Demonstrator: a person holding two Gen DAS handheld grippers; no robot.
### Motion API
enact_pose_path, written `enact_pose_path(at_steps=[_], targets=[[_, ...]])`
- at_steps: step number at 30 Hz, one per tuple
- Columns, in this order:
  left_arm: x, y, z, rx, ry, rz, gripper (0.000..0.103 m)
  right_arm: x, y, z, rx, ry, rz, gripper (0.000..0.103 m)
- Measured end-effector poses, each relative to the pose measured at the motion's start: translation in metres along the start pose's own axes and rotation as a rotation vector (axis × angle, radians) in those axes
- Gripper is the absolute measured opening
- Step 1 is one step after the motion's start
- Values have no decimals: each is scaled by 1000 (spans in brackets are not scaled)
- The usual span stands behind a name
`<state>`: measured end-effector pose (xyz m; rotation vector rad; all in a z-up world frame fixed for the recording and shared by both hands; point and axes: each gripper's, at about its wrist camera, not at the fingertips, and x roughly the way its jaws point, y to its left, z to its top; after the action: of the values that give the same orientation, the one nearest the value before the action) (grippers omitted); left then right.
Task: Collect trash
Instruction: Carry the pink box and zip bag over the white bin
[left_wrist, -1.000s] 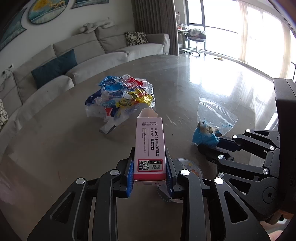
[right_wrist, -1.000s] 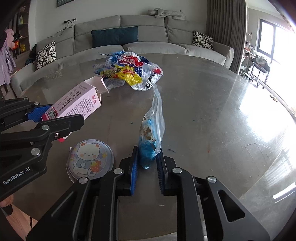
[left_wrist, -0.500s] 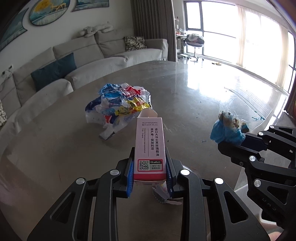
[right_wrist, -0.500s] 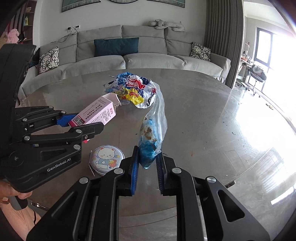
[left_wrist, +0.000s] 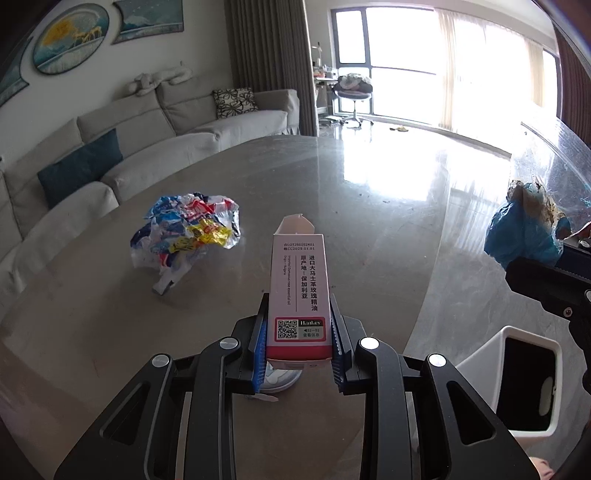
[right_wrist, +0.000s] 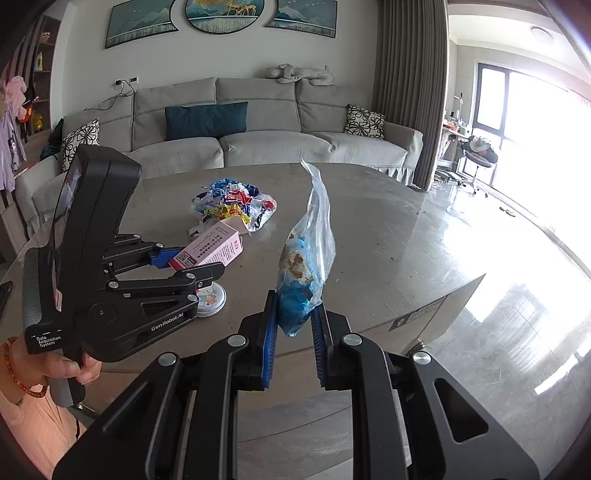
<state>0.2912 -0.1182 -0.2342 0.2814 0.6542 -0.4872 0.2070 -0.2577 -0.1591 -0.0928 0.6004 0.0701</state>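
Both loads now lifted off the worktop (left_wrist: 369, 206): left fingers (left_wrist: 297, 347) pinching the pink carton (left_wrist: 298, 291), right fingers (right_wrist: 294, 334) pinching the plastic bag (right_wrist: 308, 258), bin (left_wrist: 517, 380) next

Crumpled wrapper (left_wrist: 184, 229) ahead; table (left_wrist: 369, 206) right open.

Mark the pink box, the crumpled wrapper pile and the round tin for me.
pink box (left_wrist: 298, 291), left wrist view, printed top face.
crumpled wrapper pile (left_wrist: 186, 232), left wrist view, centre.
round tin (right_wrist: 211, 300), right wrist view, visible lid edge.

Count: 1 pink carton (left_wrist: 298, 291), 1 zip bag (right_wrist: 308, 258), 1 crumpled wrapper pile (left_wrist: 184, 229), 1 round tin (right_wrist: 210, 301), 1 white bin (left_wrist: 517, 373), 2 grippers: left gripper (left_wrist: 297, 354), right gripper (right_wrist: 293, 332).
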Motion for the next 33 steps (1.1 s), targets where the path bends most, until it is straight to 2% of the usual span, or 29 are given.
enact_pose_path(at_steps=[4,9,19,26,33], targets=[[-8,-38,-4,87,-4,-40,27,-33,-15,-18,26,-4,-55,18],[-23,-93,-8,183,0,-136,27,-70,-39,-47,71,10,-135,18],[-45,-204,-6,464,-18,-306,27,-135,-86,-101,199,-4,-280,18],[-49,-271,-18,615,-8,-391,27,-160,-114,-137,287,-9,-344,18],[-28,-303,-38,702,54,-445,27,-165,-134,-168,353,7,-360,18]])
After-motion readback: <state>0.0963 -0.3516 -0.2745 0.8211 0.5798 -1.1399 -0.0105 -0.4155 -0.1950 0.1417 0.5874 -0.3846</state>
